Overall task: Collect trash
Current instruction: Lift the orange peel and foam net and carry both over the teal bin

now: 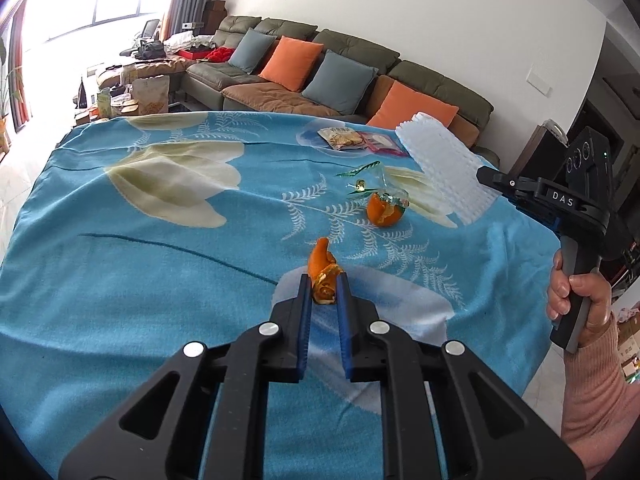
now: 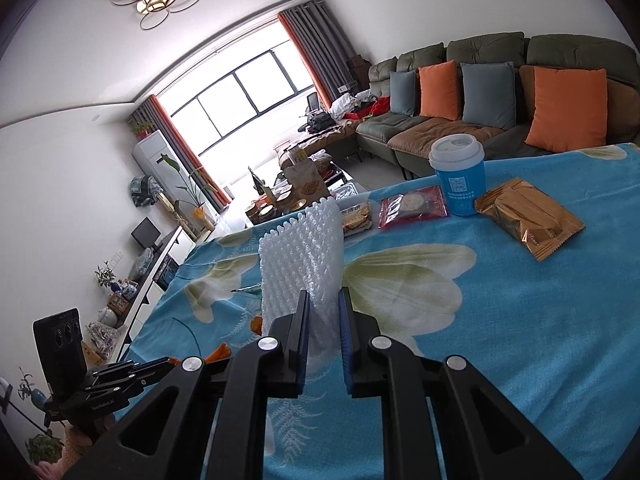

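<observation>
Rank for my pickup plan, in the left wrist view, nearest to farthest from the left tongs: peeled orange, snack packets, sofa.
1. Peeled orange, just ahead and right of the left tongs.
2. Snack packets, at the table's far edge.
3. Sofa, beyond the table against the wall.

You held a curled orange peel (image 1: pixel 323 276) and a white foam net (image 2: pixel 304 248); another peel (image 1: pixel 384 210), perhaps under clear wrap, lay nearby.

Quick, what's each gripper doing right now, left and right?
Left gripper: shut on the orange peel.
Right gripper: shut on the white foam net.
</observation>
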Demonstrator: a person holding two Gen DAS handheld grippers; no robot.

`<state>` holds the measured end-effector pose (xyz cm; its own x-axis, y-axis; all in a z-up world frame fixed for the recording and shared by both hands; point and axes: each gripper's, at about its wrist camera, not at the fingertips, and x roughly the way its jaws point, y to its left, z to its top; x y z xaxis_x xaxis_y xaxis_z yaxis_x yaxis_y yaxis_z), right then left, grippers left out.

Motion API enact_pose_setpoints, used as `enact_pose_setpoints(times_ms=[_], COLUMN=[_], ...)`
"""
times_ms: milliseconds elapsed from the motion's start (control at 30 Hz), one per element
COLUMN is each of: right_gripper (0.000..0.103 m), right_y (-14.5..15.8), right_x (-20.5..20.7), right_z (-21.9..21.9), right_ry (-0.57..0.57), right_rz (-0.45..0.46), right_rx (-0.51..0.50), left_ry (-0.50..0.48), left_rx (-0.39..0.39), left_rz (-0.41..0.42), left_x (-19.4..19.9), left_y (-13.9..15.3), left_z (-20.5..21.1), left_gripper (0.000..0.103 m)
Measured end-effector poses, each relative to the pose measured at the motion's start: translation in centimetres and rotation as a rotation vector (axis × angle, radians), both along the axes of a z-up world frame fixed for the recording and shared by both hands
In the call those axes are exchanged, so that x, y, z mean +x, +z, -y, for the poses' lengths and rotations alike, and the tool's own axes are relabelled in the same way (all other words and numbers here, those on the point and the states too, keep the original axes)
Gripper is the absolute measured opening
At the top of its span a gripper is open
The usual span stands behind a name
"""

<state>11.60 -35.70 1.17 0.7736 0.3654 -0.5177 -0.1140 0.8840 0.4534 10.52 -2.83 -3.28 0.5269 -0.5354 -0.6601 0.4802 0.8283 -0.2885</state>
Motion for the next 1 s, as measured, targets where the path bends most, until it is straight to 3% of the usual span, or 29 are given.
enact_pose_setpoints(times_ms=[233, 367, 533, 633, 733, 1000], right_gripper=[0.013, 0.013, 0.013, 0.013, 0.013, 0.013], right_y=[1.0, 1.0, 0.9, 1.0, 0.9, 0.4], right_x=[-0.9, -1.0, -0.9, -0.9, -0.9, -0.5], right_z=[-1.8, -2.9, -4.2, -4.8, -5.2, -7.4], right_ry=[0.052, 0.080, 0.114, 0.127, 0.142, 0.203], right_rz=[0.037, 0.040, 0.037, 0.036, 0.035, 0.027], right_rx=[0.008, 0.009, 0.009, 0.011, 0.015, 0.026], left_ry=[0.006, 0.030, 0.030, 0.017, -0.006, 0.017], left_rx=[0.002, 0.016, 0.025, 0.019, 0.023, 0.008], left_rz=[-0.002, -0.022, -0.037, -0.045, -0.067, -0.052], left_x=[-2.7, -3.2, -2.9, -2.4, -2.0, -3.0], left_y=[-0.5, -1.3, -1.7, -1.8, -2.2, -1.9], left_z=[-3.3, -4.3, -4.0, -3.4, -2.4, -3.3], left_gripper=[0.013, 0.031, 0.037, 0.037, 0.017, 0.015])
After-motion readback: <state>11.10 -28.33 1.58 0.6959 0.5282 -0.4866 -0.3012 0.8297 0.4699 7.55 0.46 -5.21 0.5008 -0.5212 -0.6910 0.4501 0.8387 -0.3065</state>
